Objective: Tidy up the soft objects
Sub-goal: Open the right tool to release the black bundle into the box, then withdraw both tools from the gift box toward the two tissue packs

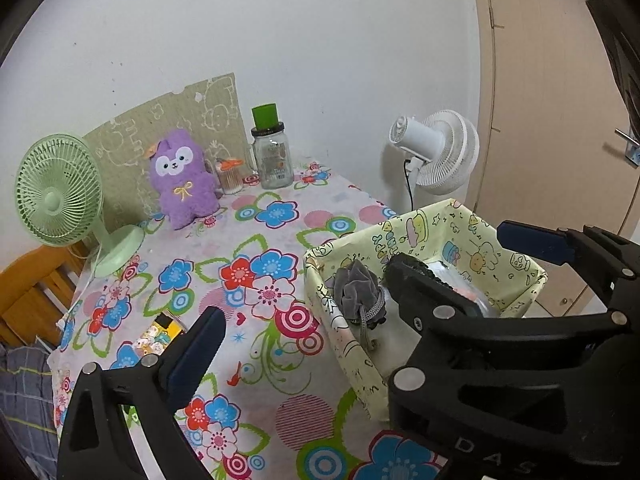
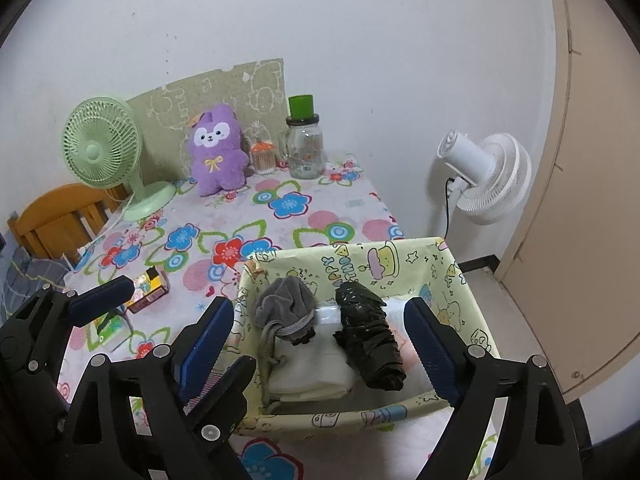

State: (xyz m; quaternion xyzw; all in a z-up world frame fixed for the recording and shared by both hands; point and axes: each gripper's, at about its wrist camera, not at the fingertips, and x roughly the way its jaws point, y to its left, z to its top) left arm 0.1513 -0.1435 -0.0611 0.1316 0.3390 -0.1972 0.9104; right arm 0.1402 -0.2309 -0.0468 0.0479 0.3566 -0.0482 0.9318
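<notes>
A yellow printed fabric basket (image 2: 400, 268) stands at the table's right edge; it also shows in the left wrist view (image 1: 404, 236). Inside lie a grey drawstring pouch (image 2: 286, 308), a black crumpled bundle (image 2: 370, 340) and a folded white cloth (image 2: 312, 368). The pouch also shows in the left wrist view (image 1: 356, 288). A purple plush toy (image 2: 216, 152) sits at the back of the table, also in the left wrist view (image 1: 182, 178). My right gripper (image 2: 320, 344) is open and empty, its fingers spanning the basket. My left gripper (image 1: 356, 276) is open and empty, left of the basket.
A green desk fan (image 2: 104, 148), a glass jar with a green cap (image 2: 306, 144) and a small swab jar (image 2: 263, 158) stand at the back. A small colourful box (image 2: 150, 284) lies on the floral tablecloth (image 2: 280, 208). A white floor fan (image 2: 488, 176) and a door (image 2: 592, 200) are to the right.
</notes>
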